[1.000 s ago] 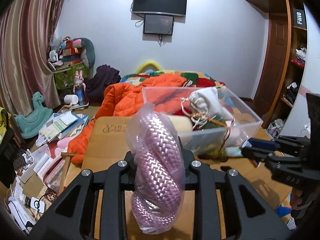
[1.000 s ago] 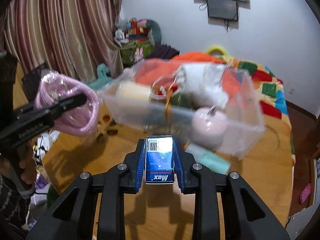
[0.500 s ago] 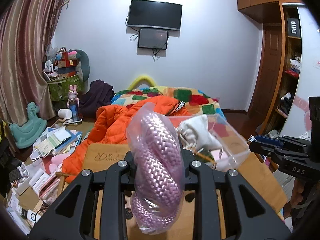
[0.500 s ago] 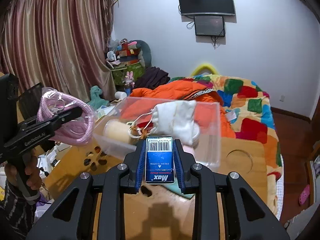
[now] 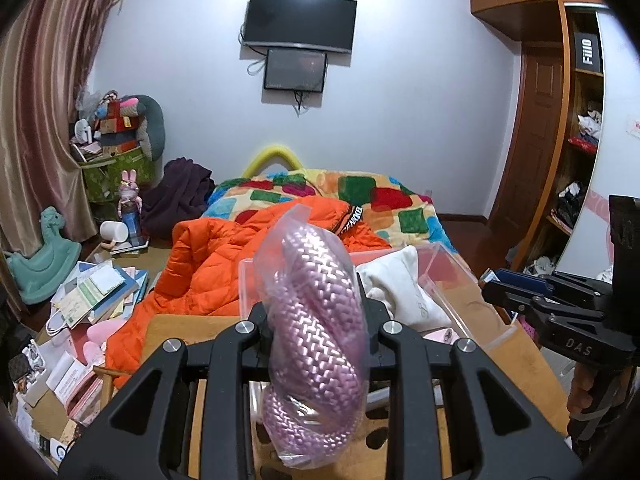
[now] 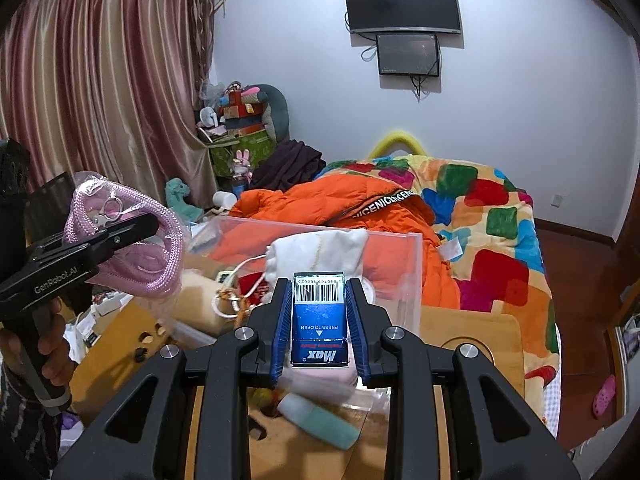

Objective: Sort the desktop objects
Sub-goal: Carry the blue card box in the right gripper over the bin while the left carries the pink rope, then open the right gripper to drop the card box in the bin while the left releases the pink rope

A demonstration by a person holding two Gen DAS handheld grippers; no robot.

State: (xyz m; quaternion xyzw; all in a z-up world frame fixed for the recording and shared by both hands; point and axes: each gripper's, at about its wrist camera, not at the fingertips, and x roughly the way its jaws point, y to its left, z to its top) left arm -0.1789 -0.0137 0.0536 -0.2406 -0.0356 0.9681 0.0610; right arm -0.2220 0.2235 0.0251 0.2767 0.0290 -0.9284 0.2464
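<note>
My left gripper (image 5: pixel 316 320) is shut on a pink braided rope in a clear plastic bag (image 5: pixel 316 344), held above the wooden table; it also shows in the right wrist view (image 6: pixel 132 248). My right gripper (image 6: pixel 319 320) is shut on a small blue "Max" box (image 6: pixel 319 320) with a barcode on its end. A clear plastic bin (image 6: pixel 400 276) stands ahead of both grippers and holds a white cloth pouch (image 6: pixel 320 252), a cream roll and corded bits. The right gripper also shows in the left wrist view (image 5: pixel 520 288), beside the bin.
A mint-green tube (image 6: pixel 320 424) lies on the wooden table (image 6: pixel 472 328) under the right gripper, with a pink item beside it. An orange jacket (image 5: pixel 224 264) and a bed with a patchwork quilt (image 6: pixel 488 216) lie behind the table. Books and clutter (image 5: pixel 96 296) cover the floor at left.
Both grippers have risen and tilted up, so the bin and table sit lower in view and more of the room shows. Both grips are unchanged.
</note>
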